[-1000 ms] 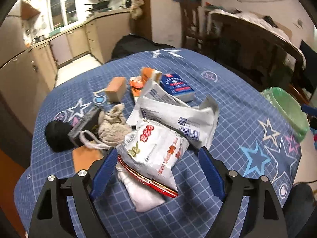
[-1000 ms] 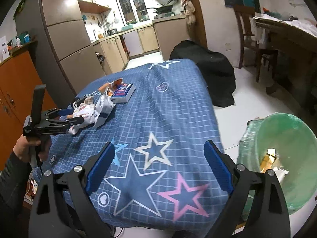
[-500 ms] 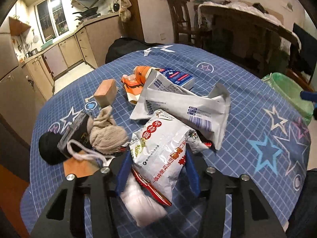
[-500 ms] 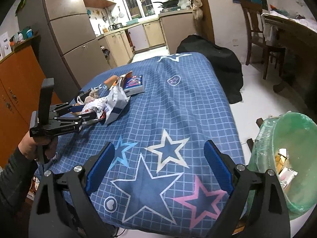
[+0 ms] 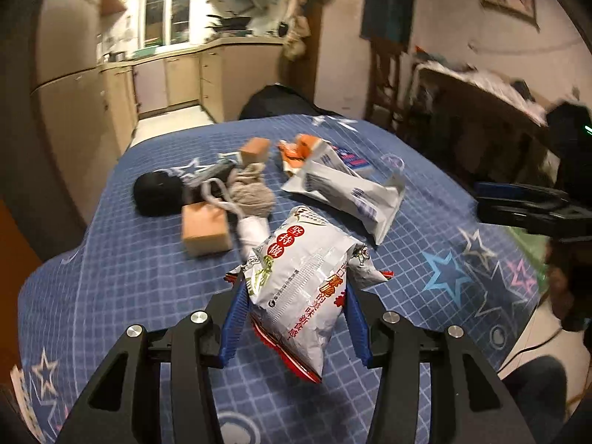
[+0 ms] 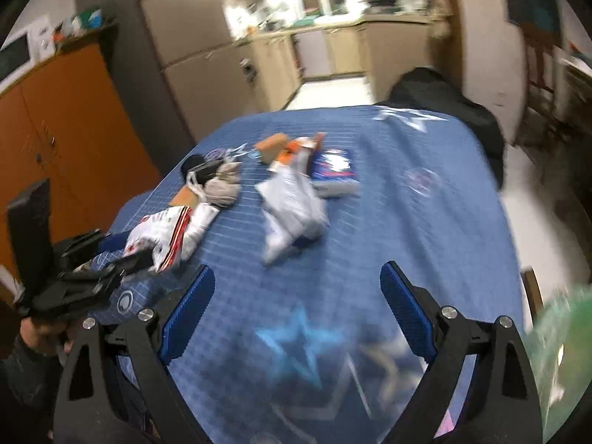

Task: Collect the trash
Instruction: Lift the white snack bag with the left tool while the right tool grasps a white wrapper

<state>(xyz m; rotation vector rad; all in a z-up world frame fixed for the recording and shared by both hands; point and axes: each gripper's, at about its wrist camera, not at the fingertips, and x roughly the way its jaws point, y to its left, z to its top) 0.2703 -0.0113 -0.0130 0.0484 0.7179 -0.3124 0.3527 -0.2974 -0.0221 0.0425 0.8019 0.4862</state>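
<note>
My left gripper (image 5: 292, 318) is shut on a white snack bag with red print (image 5: 299, 281) and holds it just above the blue star tablecloth (image 5: 129, 277). The bag also shows in the right wrist view (image 6: 166, 236), in the left gripper at the left. A white and grey wrapper (image 5: 347, 192) and an orange wrapper (image 5: 299, 151) lie farther back. My right gripper (image 6: 296, 307) is open and empty over the table's near side, short of the grey wrapper (image 6: 292, 211). The green-lined trash bin (image 6: 558, 351) is at the right edge.
On the cloth lie a blue box (image 5: 355, 159), two tan sponge blocks (image 5: 205, 227), a beige cloth bundle (image 5: 251, 194) with a white cord, and a black object (image 5: 157, 192). Kitchen cabinets stand behind; an orange cabinet (image 6: 70, 137) is at the left.
My left gripper closed on the snack bag and lifted it back from the pile. My right gripper swung left from the bin toward the table's trash; its view is blurred by motion.
</note>
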